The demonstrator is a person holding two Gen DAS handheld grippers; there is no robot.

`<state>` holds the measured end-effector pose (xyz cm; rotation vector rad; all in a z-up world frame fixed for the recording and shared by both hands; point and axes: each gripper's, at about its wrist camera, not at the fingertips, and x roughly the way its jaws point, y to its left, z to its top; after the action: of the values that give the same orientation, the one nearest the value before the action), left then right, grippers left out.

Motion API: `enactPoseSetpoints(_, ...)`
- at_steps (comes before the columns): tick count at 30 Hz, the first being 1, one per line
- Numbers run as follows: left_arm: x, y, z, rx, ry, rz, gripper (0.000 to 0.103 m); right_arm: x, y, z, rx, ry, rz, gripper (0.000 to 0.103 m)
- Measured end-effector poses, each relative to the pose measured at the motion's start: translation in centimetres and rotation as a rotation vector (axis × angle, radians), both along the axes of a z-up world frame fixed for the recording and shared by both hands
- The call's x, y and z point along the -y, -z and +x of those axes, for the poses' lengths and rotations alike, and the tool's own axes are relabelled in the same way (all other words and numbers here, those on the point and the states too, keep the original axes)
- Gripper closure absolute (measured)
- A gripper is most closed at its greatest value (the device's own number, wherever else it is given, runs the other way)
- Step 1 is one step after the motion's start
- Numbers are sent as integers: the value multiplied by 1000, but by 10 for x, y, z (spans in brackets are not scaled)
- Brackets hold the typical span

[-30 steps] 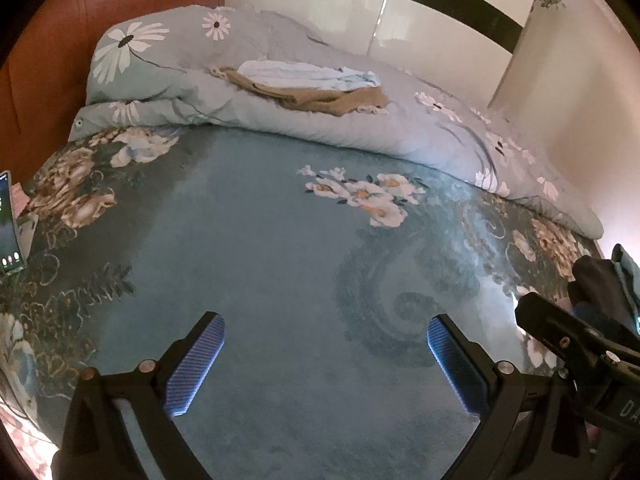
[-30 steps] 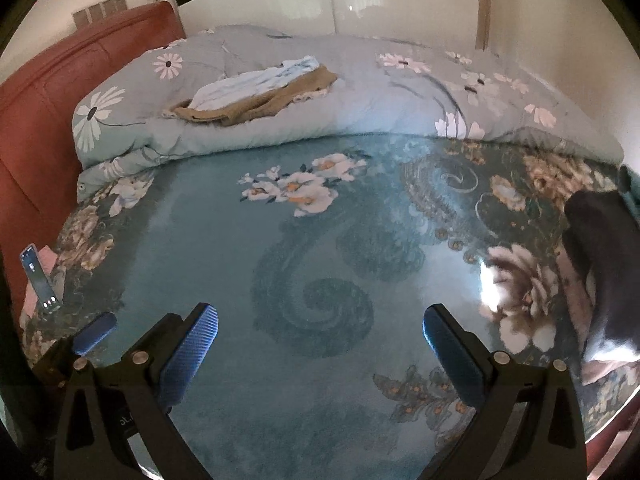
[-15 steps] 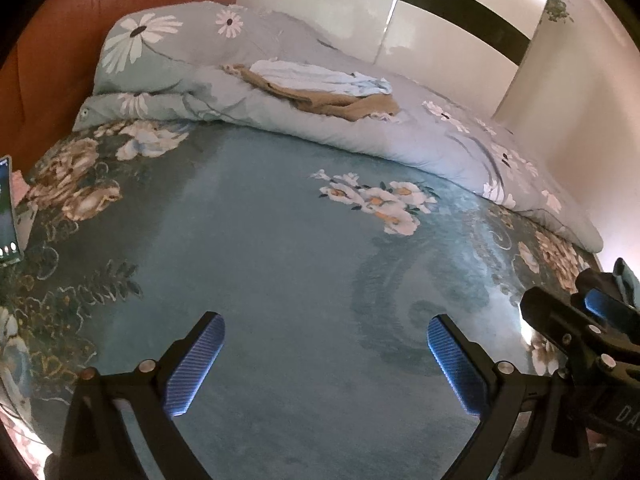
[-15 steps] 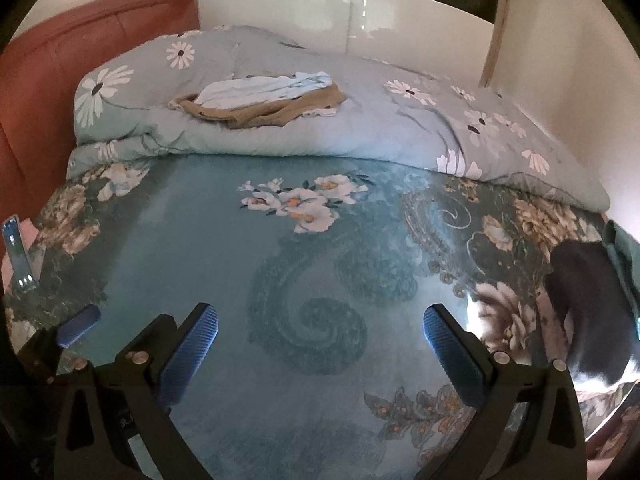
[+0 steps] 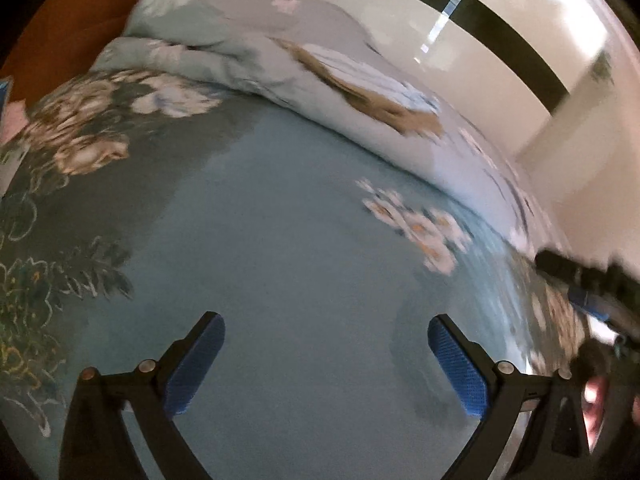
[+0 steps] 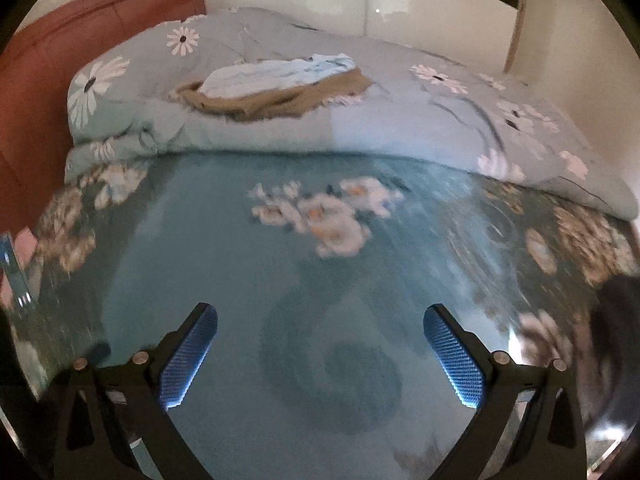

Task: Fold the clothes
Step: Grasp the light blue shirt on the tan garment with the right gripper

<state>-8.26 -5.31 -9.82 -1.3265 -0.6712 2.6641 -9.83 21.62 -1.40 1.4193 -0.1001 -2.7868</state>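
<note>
A light blue garment [image 6: 280, 74] lies on top of a tan garment [image 6: 288, 102], both heaped on the folded grey floral duvet [image 6: 400, 132] at the far side of the bed. The left wrist view shows the same light blue garment [image 5: 360, 68] and tan garment [image 5: 376, 104], blurred. My left gripper [image 5: 326, 332] is open over the teal bedspread [image 5: 300, 260], nothing between its fingers. My right gripper [image 6: 320, 324] is open too, well short of the clothes. A dark garment [image 6: 616, 320] lies at the bed's right edge.
A reddish headboard [image 6: 80, 40] stands at the left. A phone [image 6: 14, 272] lies near the bed's left edge. White wardrobe doors [image 6: 320, 0] rise behind the bed. In the left wrist view the other gripper [image 5: 592, 280] shows at the right edge.
Both views have swung and moved closer to the duvet; the clothes pile looks larger. The frames are now motion-blurred. Both grippers stay open and empty.
</note>
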Motion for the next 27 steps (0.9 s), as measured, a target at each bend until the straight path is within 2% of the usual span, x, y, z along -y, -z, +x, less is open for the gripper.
enactPoseSetpoints(4,28,11,-22,4,-68,87,0,7,-2,-76,14,-59,-131,0)
enactPoseSetpoints(6,40,17,-32,5,-92,108,0,23,1,-119,41,-119,-107,0)
enactPoseSetpoints(10,53,27,-52,34,-111,95,0,68,4,-190,-6,-249,39,0)
enactPoseSetpoints(13,60,36,-64,64,-108,86,0,88,15,-238,8,-297,76,0)
enactPoseSetpoints(19,66,44,-77,61,-111,27,0,95,35,-336,24,-219,173,0)
enactPoseSetpoints(23,70,48,-89,48,-112,79,0,100,53,-390,75,-174,305,0)
enactPoseSetpoints(27,69,52,-104,38,-102,66,0,122,76,-418,76,-260,512,1)
